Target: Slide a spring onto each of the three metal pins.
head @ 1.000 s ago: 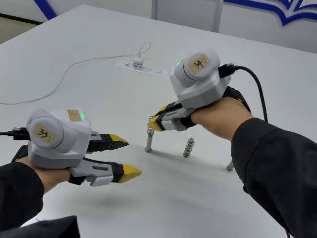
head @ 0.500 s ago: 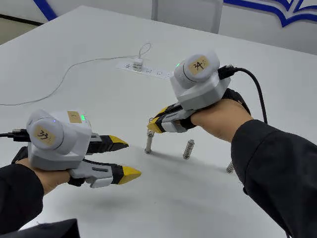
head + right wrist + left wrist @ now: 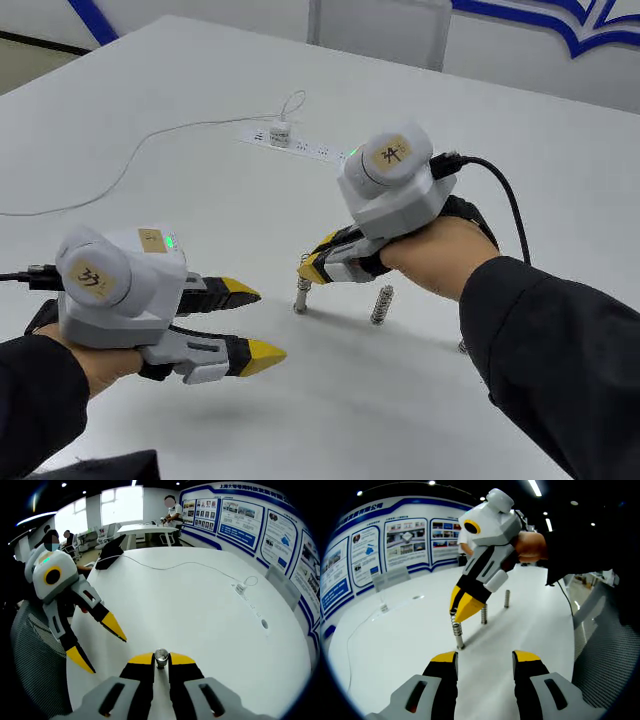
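White desk (image 3: 180,190), right tool (image 3: 312,268) clamped on a spring (image 3: 455,624) atop the left pin (image 3: 301,296) at mid-desk, left tool (image 3: 257,323) hovering near left with jaws apart, second pin (image 3: 381,304) just right already wearing a spring, power strip (image 3: 300,146) far behind.

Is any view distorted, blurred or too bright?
Head view: sharp, even light, soft shadow under the left gripper. Left gripper view: fisheye curves the table edge, ceiling lights glare. Right gripper view: windows overexposed, spring between the fingers sharp.
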{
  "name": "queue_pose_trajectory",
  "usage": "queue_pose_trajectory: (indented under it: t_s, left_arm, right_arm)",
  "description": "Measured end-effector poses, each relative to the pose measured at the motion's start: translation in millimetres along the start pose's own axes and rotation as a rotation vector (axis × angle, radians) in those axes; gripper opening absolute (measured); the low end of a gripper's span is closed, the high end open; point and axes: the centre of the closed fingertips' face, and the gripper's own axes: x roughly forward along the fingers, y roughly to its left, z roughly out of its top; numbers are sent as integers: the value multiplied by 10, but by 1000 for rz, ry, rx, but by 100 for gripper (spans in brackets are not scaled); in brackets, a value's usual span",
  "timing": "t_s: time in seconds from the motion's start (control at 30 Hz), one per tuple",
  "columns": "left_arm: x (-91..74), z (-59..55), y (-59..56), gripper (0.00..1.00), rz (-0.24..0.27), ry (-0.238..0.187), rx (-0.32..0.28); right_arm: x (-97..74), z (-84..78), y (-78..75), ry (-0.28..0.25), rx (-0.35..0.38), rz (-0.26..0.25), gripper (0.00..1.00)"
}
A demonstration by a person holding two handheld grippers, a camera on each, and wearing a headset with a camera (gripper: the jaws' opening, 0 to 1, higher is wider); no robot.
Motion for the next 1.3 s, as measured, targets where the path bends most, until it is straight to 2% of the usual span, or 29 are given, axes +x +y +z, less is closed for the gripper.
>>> queue_pose_trajectory:
  t_s: [0.67,1.03,1.3]
  left_arm:
    - [-2,-10,16,45,5,-2,-7]
    - [-1,-11,9,45,4,0,-5]
    - [-1,-3,1,45,4,-1,-4]
  right_arm:
    - [201,-252,61,45,3,-16,12]
    - [179,-243,54,40,-12,-24,12]
    - [72,-220,56,20,-18,-36,16]
